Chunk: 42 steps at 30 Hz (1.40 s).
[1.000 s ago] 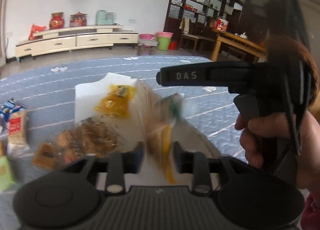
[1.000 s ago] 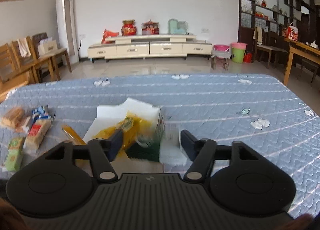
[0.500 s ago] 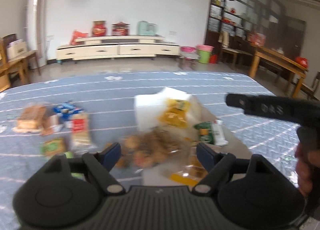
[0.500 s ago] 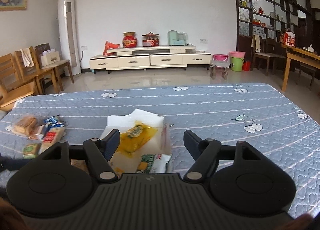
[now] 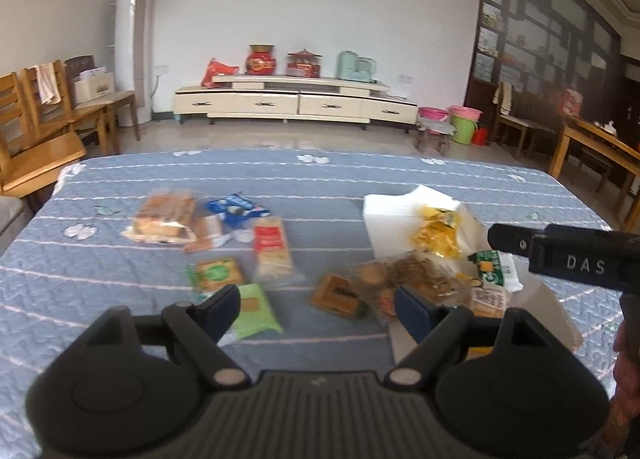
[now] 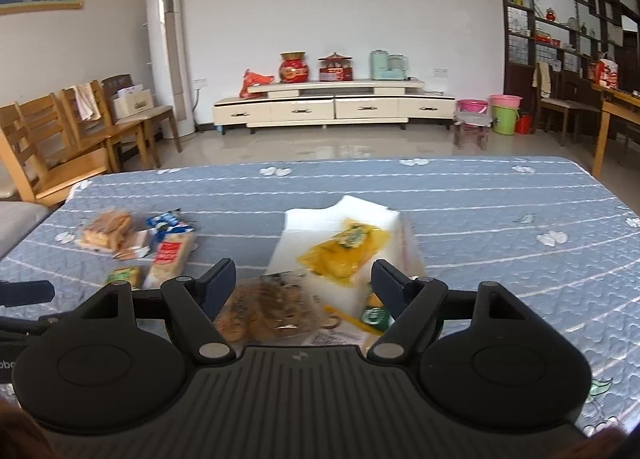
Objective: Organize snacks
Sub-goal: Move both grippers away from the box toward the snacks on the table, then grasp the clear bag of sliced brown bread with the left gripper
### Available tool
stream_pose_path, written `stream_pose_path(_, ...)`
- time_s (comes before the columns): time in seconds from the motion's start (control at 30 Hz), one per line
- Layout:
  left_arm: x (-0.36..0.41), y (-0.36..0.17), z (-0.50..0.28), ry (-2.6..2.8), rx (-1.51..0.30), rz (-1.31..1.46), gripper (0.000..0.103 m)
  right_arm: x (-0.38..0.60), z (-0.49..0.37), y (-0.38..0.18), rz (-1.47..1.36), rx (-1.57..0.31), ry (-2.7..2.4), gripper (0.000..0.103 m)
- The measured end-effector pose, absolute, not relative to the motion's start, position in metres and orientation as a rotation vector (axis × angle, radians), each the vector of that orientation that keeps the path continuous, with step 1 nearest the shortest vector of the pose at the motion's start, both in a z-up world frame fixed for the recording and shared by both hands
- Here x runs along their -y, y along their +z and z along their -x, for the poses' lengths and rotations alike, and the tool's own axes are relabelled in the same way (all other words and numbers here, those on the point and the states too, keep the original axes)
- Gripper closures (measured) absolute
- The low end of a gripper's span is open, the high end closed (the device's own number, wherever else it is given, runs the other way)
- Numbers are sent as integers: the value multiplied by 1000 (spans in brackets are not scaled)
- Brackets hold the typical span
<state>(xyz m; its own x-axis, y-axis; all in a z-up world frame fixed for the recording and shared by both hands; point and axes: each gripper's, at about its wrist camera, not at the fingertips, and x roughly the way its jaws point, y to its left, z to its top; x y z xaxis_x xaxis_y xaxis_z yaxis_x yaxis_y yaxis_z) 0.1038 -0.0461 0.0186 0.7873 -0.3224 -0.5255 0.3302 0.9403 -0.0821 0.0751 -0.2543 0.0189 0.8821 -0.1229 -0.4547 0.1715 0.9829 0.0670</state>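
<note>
I judge I am between picks: some snacks already lie in the white box (image 5: pixel 394 207), others sit loose on the bed (image 5: pixel 320 179) at mid-left of the frame. To do this well I would swing my left gripper (image 5: pixel 316 309) over the green packet (image 5: pixel 256 311) at lower centre, come down straight and pinch its middle. Its fingers have just been opening and now stand wide, nothing between them. My right gripper (image 6: pixel 302 283) has been spreading too; it hangs released above the cookie bag (image 6: pixel 272 311), touching nothing.
</note>
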Motion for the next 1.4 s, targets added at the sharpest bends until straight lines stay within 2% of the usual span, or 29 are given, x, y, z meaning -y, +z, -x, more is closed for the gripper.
stream_pose_path(0.5, -9, 8, -125, -237, -583, 36, 18, 213, -104, 12, -76, -508, -53, 9)
stream_pose_path(0.6, -18, 6, -135, -210, -578, 34, 13, 208, -108, 10, -70, -515, -40, 9)
stream_pose_path(0.67, -24, 8, -143, -190, -569, 28, 6, 205, -112, 8, -70, -518, -31, 9)
stream_pose_path(0.73, -29, 9, -156, -166, -554, 12, 1, 203, -115, 7, -69, -520, -25, 9)
stream_pose_path(0.97, -35, 15, -231, -122, -554, -64, 1, 200, -123, 1, -80, -536, 8, 9)
stream_pose_path(1.13, -24, 1, -296, -115, -638, -126, 1, 194, -127, -4, -90, -548, 31, 9)
stream_pose_path(1.4, -8, -32, -352, -110, -752, -204, 1, 196, -138, -14, -107, -578, 37, 9)
